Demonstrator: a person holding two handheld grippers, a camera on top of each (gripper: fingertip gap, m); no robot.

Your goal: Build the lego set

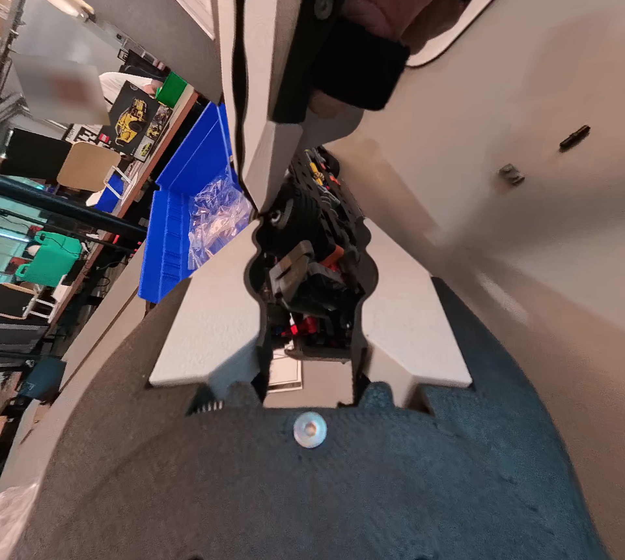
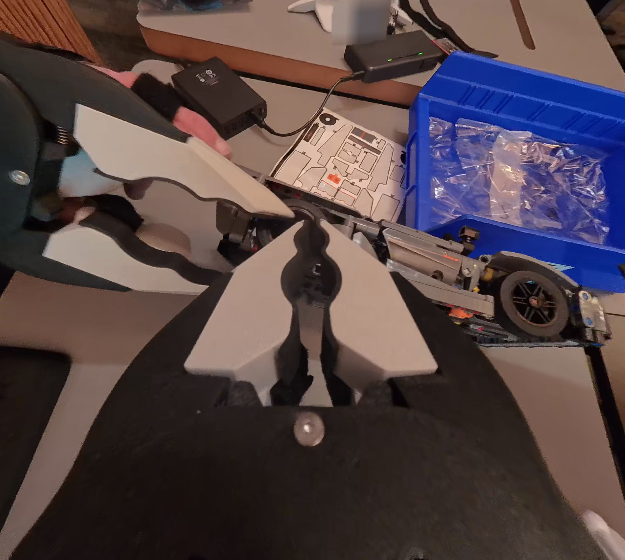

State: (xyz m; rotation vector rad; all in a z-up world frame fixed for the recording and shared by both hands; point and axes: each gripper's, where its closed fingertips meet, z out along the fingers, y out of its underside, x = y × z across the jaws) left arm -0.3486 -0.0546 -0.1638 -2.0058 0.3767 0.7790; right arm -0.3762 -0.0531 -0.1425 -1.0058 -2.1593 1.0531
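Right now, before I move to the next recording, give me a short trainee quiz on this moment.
1. True or false: the blue bin holds clear plastic bags.
2. Fill in: the right tool has its tips closed at a black ___ on the lego car.
3. What is the left tool clamped on?
A. the lego car
B. the sticker sheet
C. the black power pack

Key: 1 true; 2 wheel; 3 A.
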